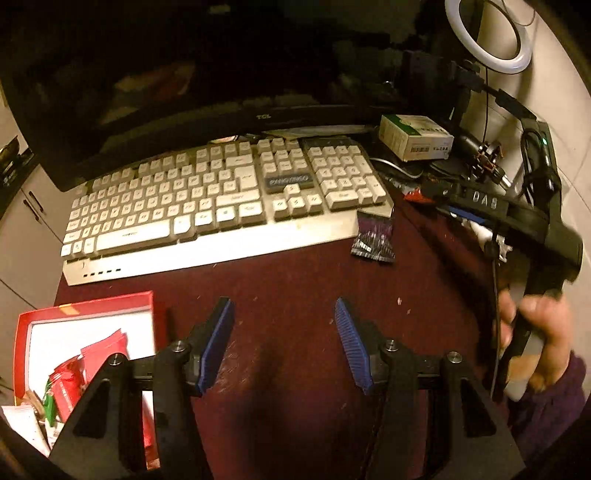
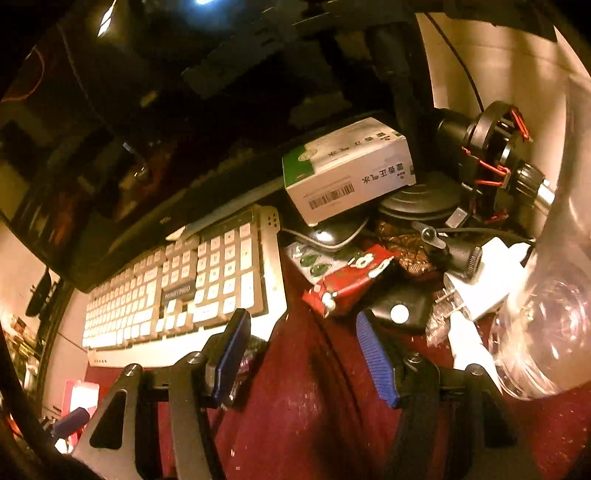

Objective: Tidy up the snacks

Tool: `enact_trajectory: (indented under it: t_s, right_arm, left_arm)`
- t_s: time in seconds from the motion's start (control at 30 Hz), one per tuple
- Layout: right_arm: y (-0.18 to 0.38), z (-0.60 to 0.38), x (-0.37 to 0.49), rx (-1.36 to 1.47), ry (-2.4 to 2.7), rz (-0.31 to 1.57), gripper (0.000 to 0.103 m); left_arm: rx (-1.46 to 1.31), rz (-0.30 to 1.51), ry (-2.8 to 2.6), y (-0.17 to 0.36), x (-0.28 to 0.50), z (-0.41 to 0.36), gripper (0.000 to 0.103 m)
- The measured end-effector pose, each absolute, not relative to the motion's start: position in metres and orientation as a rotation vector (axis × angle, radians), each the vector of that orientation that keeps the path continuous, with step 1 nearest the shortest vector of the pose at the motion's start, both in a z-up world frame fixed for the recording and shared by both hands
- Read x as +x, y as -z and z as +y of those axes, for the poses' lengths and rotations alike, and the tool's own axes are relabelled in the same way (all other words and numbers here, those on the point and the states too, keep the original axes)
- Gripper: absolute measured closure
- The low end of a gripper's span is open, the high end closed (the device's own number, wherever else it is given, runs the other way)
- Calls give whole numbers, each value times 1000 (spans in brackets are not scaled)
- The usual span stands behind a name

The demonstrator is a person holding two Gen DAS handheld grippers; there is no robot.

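Observation:
My left gripper (image 1: 284, 314) is open and empty above the dark red table cloth (image 1: 295, 280). A red box (image 1: 92, 314) with several red snack packets (image 1: 103, 350) sits at its lower left. A dark purple snack packet (image 1: 373, 236) lies by the keyboard's right corner. My right gripper (image 2: 303, 325) is open and empty, just short of a red snack packet (image 2: 347, 284) that lies among clutter. The right gripper's body shows in the left wrist view (image 1: 517, 218), held by a hand.
A white keyboard (image 1: 221, 195) lies before a dark TCL monitor (image 1: 184, 92). A white and green carton (image 2: 347, 166) sits at the back right beside cables, a black mount (image 2: 491, 155), a white charger (image 2: 484, 284) and a clear plastic bottle (image 2: 546, 325). A ring light (image 1: 487, 33) stands behind.

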State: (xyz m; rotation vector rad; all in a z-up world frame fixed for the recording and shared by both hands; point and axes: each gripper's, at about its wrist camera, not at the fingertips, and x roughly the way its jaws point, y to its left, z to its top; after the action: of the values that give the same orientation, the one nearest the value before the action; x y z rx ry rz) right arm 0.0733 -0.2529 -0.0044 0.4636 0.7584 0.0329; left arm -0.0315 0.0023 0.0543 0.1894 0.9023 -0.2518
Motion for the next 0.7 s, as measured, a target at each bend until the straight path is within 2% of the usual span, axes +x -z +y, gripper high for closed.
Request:
enact_trajectory:
  t_s: [0.07,0.17,0.3,0.37,0.7]
  right_arm:
    - [8,-252,70,433,-22,733,40]
    - [10,-250,66,406,-15,730,38]
    - [6,-253,60,396,3,688,36]
    - [3,-255,56,400,8,668,30]
    - [5,-257,60,396,7,697,30]
  left_arm:
    - [192,880,232,-53,-28,-9,47]
    - [193,832,156,-48,-16,-25,37]
    - [141,776,64,-39,-1,-43,37]
    - [118,768,36,-35,8,-49,37]
    - [106,747,-28,-17,27,-54,37]
